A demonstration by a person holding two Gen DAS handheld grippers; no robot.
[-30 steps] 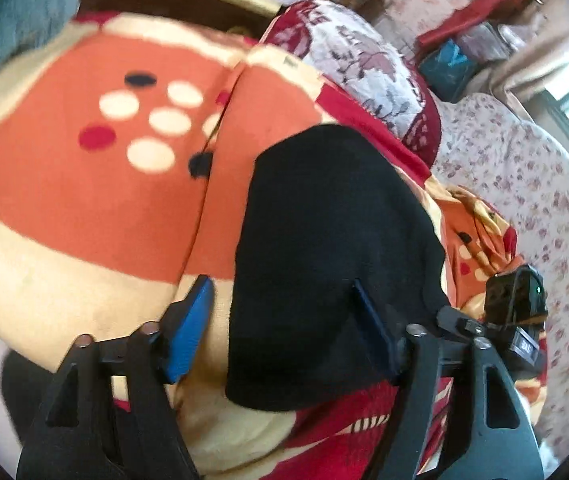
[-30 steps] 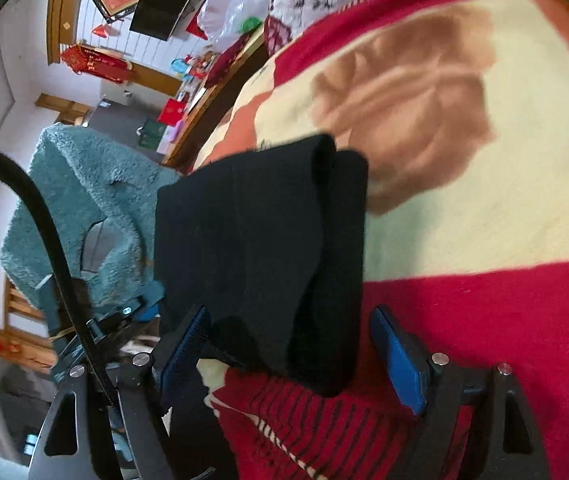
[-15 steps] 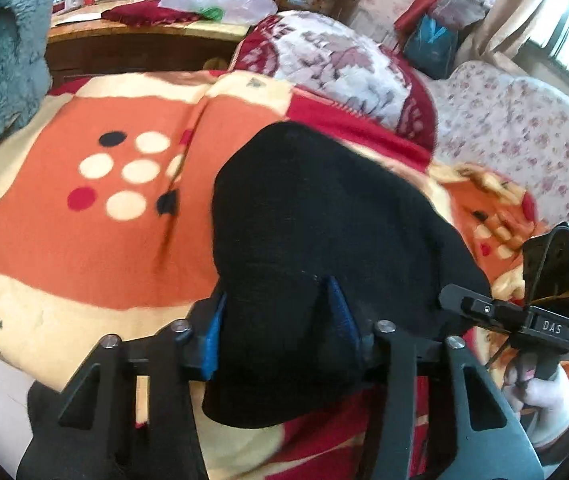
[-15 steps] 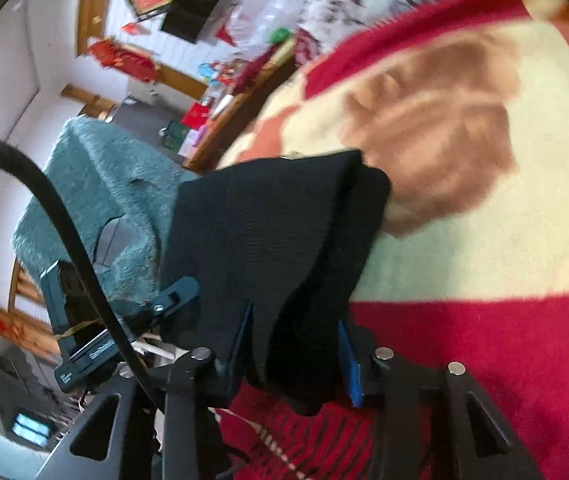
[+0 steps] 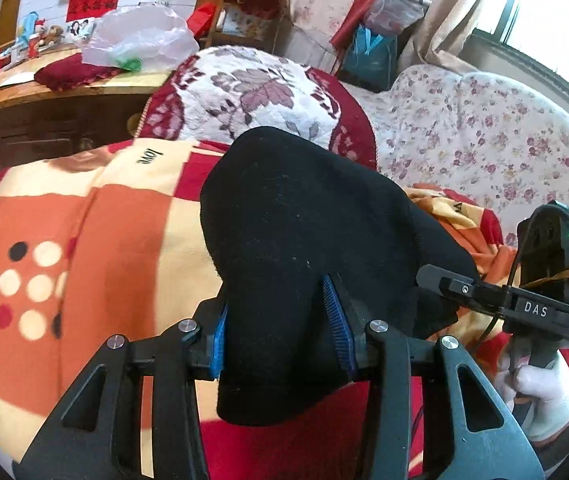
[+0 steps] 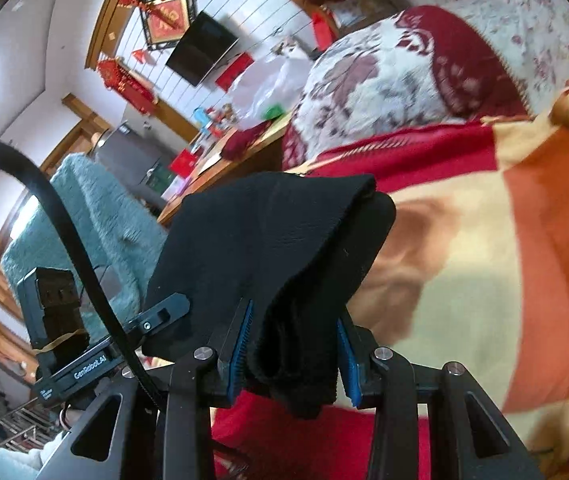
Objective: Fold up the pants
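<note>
The black pants [image 5: 300,236] are folded into a thick bundle and held up above the orange, cream and red blanket [image 5: 96,248]. My left gripper [image 5: 280,320] is shut on one near corner of the bundle, cloth bulging between its blue pads. My right gripper [image 6: 290,344] is shut on the other near corner of the pants [image 6: 268,240]. The right gripper [image 5: 524,300] also shows at the right of the left wrist view, held by a white-gloved hand. The left gripper [image 6: 104,340] shows at the left of the right wrist view.
A red and white floral pillow [image 5: 252,92] lies beyond the blanket. A flowered sheet [image 5: 484,140] covers the bed on the right. A wooden dresser [image 5: 44,108] with a plastic bag stands behind. A teal fluffy cloth [image 6: 88,216] hangs at the left.
Both grippers closed from open onto the near edge of the folded pants, then lifted the bundle up off the blanket. The views now tilt up toward the room.
</note>
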